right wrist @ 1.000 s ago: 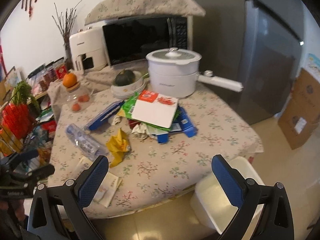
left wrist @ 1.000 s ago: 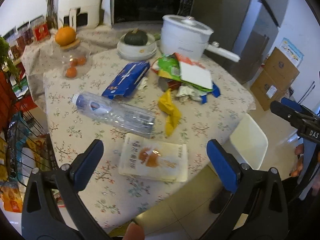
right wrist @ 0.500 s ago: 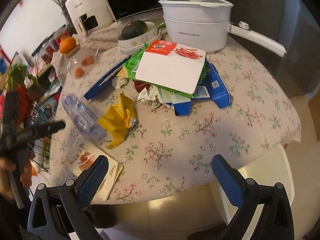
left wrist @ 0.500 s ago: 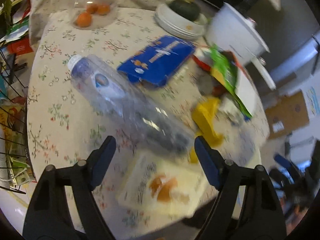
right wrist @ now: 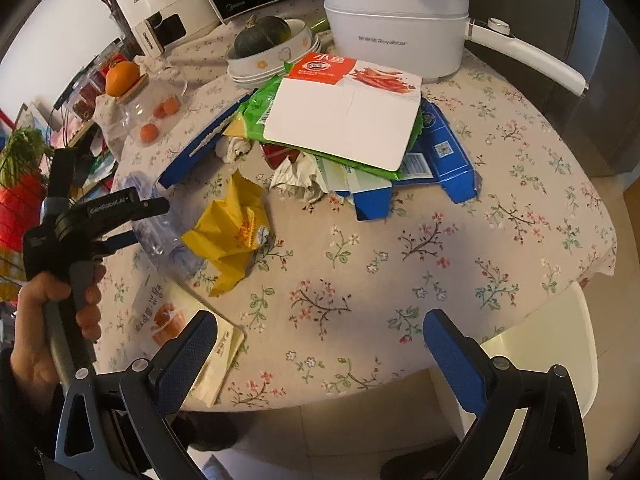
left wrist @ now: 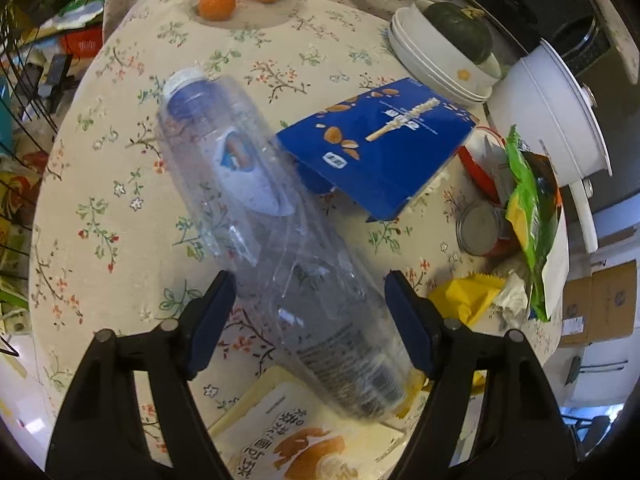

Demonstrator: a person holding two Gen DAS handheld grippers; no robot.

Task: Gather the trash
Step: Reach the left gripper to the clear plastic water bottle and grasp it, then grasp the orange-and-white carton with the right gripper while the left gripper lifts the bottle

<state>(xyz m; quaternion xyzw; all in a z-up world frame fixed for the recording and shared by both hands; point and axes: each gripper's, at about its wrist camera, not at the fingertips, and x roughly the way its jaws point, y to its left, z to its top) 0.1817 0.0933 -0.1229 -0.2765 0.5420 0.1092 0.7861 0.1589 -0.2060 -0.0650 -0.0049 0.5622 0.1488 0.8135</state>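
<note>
The empty plastic bottle (left wrist: 276,236) lies on its side near the worktop's left edge, cap pointing toward the far side and its base toward the near edge, resting partly over a cream snack packet (left wrist: 304,436) that overhangs that edge. The left gripper (left wrist: 310,312) has its jaws spread wide, one blue pad on each side of the bottle's lower body; neither pad looks pressed into the plastic, so I judge this a straddle ahead of a squeeze, not a hold. Lying flat across the jaw line, the bottle offers its round flanks, which suits a pinch across the width, though thin clear plastic may buckle or slip.

Just beside the bottle's shoulder sits a blue biscuit box (left wrist: 384,148), its corner touching or nearly touching the bottle. A crumpled yellow wrapper (right wrist: 230,230) lies against the bottle's base side. Farther toward the middle, a heap of flattened cartons (right wrist: 348,120), green bags and tissue crowds the space before the white cooking pot (right wrist: 396,20).

The right gripper (right wrist: 320,354) hangs off the near edge with jaws wide apart and nothing between them. The near right part of the worktop (right wrist: 460,240) is bare cloth, giving room to swing; a white bin (right wrist: 560,344) shows below that edge.
</note>
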